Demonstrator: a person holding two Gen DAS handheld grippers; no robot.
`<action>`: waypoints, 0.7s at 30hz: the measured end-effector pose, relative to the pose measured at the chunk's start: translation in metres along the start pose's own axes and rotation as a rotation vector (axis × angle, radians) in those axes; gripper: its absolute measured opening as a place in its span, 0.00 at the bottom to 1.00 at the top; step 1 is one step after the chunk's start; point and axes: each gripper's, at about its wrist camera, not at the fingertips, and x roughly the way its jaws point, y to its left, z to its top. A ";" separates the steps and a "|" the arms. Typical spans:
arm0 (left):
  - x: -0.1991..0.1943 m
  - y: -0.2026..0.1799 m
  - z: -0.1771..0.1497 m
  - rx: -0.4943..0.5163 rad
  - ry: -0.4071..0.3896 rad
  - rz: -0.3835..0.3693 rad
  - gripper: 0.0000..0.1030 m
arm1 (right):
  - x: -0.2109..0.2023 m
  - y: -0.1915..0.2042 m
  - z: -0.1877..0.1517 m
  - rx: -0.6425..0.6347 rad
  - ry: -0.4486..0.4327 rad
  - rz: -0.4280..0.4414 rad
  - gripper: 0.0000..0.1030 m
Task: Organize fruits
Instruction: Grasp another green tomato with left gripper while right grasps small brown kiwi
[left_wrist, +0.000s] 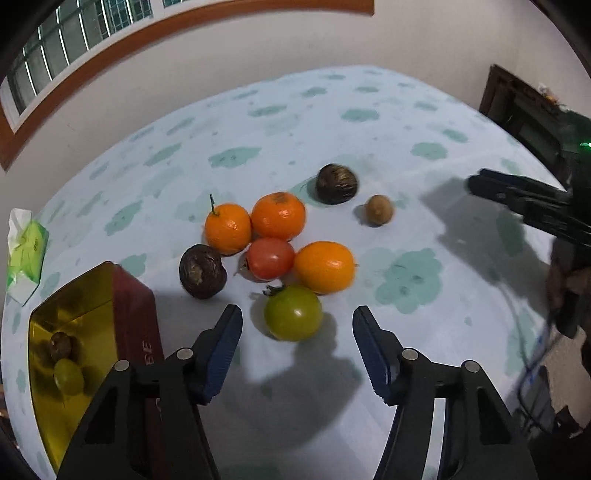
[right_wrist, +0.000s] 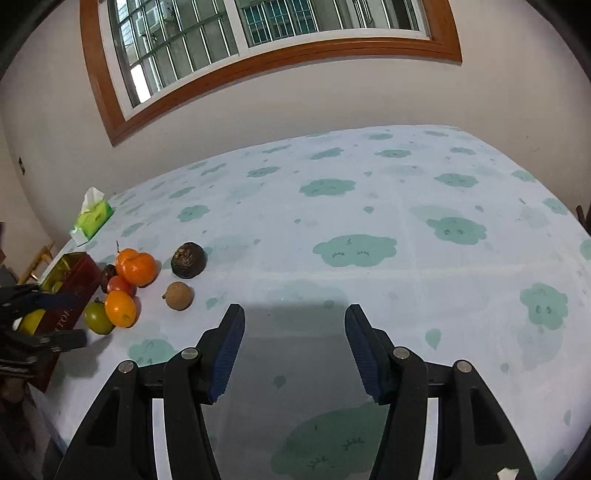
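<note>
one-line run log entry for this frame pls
left gripper: open, lined up on green tomato | right gripper: open, idle over tablecloth | tin: two fruits inside | rest loose

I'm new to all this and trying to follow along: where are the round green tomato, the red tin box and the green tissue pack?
Round green tomato (left_wrist: 293, 312): left wrist view, middle of its skin.
Red tin box (left_wrist: 136, 314): left wrist view, its red side wall.
Green tissue pack (right_wrist: 94, 218): right wrist view, its top face.
</note>
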 end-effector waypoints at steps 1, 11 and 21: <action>0.004 0.002 0.002 -0.003 0.004 -0.006 0.61 | 0.000 0.000 0.000 0.003 -0.006 0.009 0.53; 0.023 0.003 0.002 -0.040 0.054 -0.037 0.33 | 0.001 -0.006 0.000 0.032 -0.011 0.064 0.53; -0.048 -0.015 -0.018 -0.124 -0.057 -0.078 0.33 | 0.008 0.019 0.003 -0.079 0.030 0.114 0.54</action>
